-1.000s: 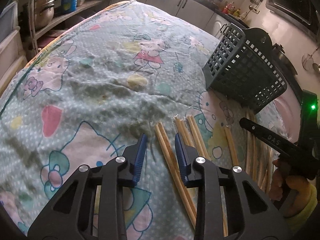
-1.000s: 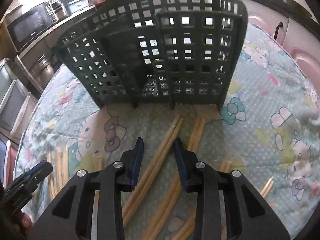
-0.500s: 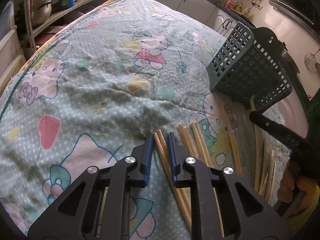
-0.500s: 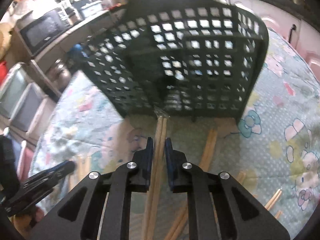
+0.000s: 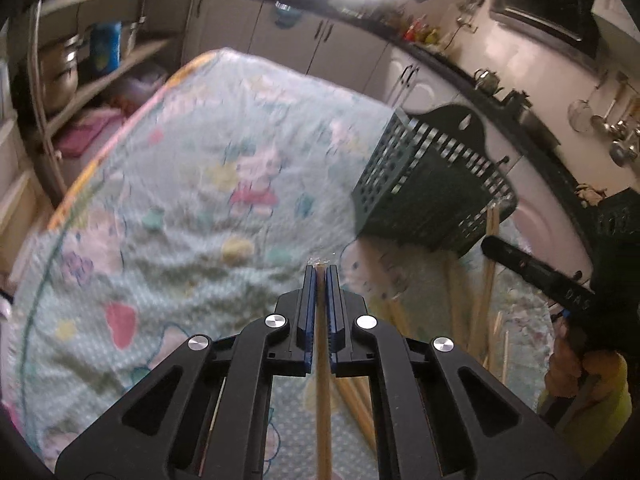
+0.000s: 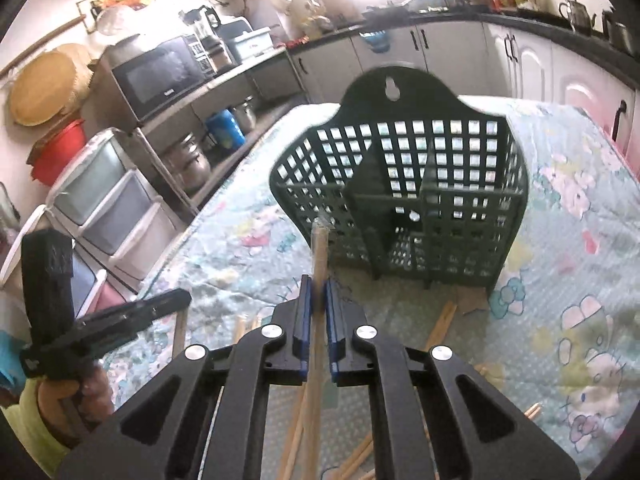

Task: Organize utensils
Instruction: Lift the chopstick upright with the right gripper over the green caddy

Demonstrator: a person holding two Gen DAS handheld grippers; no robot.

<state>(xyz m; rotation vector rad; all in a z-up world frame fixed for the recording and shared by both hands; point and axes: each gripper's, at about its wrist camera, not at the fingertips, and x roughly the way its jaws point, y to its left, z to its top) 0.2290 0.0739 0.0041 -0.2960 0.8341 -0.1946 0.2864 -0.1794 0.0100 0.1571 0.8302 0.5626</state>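
My left gripper point(image 5: 320, 276) is shut on a wrapped pair of wooden chopsticks point(image 5: 322, 392), lifted off the cartoon-print cloth point(image 5: 192, 216). Its tip with clear wrap just shows past the blue pads. My right gripper point(image 6: 316, 284) is shut on another wrapped pair of chopsticks point(image 6: 320, 248), whose end sticks up in front of the dark green lattice basket point(image 6: 452, 208). That basket point(image 5: 424, 188) stands upright on the cloth, with inner dividers. Several more chopsticks point(image 5: 484, 280) lie loose on the cloth below. The right gripper point(image 5: 536, 276) also shows in the left wrist view.
A shelf with steel pots point(image 5: 60, 76) and a blue container stands left of the table. Kitchen cabinets point(image 6: 460, 52), a microwave point(image 6: 156, 76) and plastic drawers point(image 6: 104, 200) ring the table. A hand in a yellow sleeve point(image 6: 36, 412) holds the left gripper.
Both grippers went from open around chopstick pairs to shut on them, then rose off the cloth with the pairs. The basket now looks farther and lower in both views.
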